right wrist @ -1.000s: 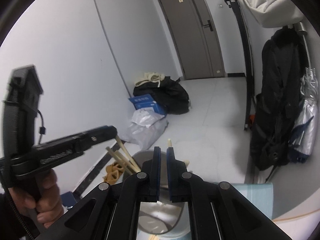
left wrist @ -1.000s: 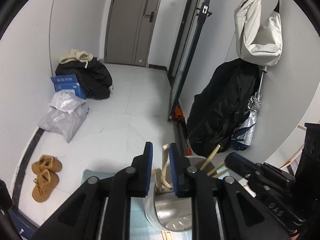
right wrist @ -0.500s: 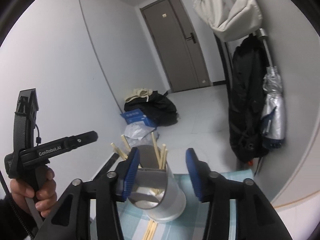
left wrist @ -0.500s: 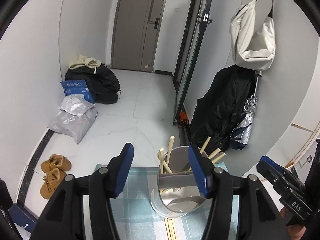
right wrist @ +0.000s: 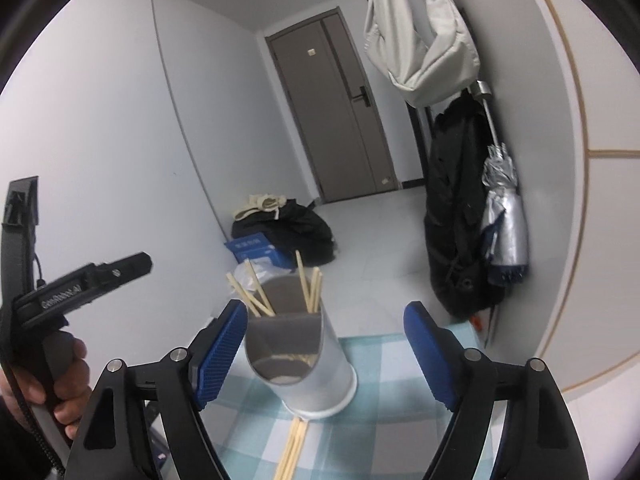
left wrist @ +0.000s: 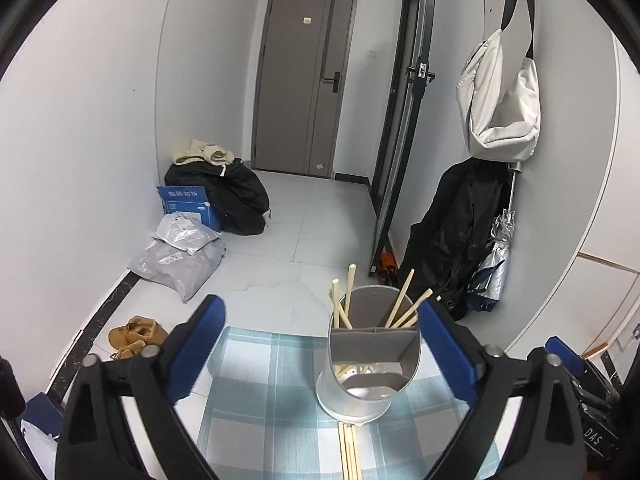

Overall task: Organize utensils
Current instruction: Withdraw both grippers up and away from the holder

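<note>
A second ago both my grippers had their jaws nearly together down over the metal holder (left wrist: 370,364); now both stand wide apart and hold nothing. My left gripper (left wrist: 320,344) has pulled back and up, so the holder sits lower right of centre in its view, upright on the checked cloth (left wrist: 256,392) of the worktop, close to the right blue pad (left wrist: 444,348) and apart from the left one. My right gripper (right wrist: 320,356) frames the same holder at lower centre, just beside its left pad (right wrist: 220,348). The chopsticks (left wrist: 404,304) lean out of the holder's far compartment, behind its divider, where before one stood between my left jaws. A few more chopsticks (right wrist: 294,448) lie flat on the cloth at the holder's near base. My left hand (right wrist: 60,380) shows at the lower left of the right view.
</note>
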{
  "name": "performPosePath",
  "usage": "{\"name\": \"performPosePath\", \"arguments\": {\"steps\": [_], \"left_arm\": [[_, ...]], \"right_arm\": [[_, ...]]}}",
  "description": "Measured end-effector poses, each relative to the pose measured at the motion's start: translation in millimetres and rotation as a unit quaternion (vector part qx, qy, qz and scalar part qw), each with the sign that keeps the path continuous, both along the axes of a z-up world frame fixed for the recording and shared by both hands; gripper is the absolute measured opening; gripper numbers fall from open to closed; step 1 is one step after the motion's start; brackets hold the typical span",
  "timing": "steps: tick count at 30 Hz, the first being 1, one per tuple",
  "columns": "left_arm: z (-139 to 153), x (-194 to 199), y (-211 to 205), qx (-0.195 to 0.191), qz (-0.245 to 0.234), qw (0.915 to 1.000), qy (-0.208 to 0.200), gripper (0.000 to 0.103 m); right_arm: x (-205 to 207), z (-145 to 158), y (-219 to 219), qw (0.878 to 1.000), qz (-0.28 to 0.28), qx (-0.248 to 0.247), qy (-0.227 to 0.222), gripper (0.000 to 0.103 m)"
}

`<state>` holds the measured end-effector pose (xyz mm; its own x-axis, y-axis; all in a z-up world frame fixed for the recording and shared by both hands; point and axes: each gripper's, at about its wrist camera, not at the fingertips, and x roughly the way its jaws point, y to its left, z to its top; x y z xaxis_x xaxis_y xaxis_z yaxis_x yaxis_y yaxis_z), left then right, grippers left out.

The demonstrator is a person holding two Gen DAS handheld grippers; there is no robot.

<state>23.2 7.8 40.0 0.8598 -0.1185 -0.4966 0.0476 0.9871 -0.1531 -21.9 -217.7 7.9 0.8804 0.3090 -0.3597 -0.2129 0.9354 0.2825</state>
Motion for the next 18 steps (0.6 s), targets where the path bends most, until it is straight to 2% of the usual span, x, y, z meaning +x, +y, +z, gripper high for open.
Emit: {"name": "performPosePath", "arguments": {"steps": [6,9,18], "left_arm": [[-9,-18,-1,-0.008,-0.007,0.9999,-0.004,0.098],[-15,-25,-1,-0.008,-0.002,1.0000,-0.006,0.102],[-42,-34,2,-0.014,0.003,0.9998,0.017,0.102]], "right_arm": [[-18,-11,4,1.000,-0.005,-0.016,0.003,0.084],[-23,-17,6,1.000,-0.003,-0.023,0.003,0.085],[-38,-39,14,0.999,0.002,-0.041,0.015,0.088]]}}
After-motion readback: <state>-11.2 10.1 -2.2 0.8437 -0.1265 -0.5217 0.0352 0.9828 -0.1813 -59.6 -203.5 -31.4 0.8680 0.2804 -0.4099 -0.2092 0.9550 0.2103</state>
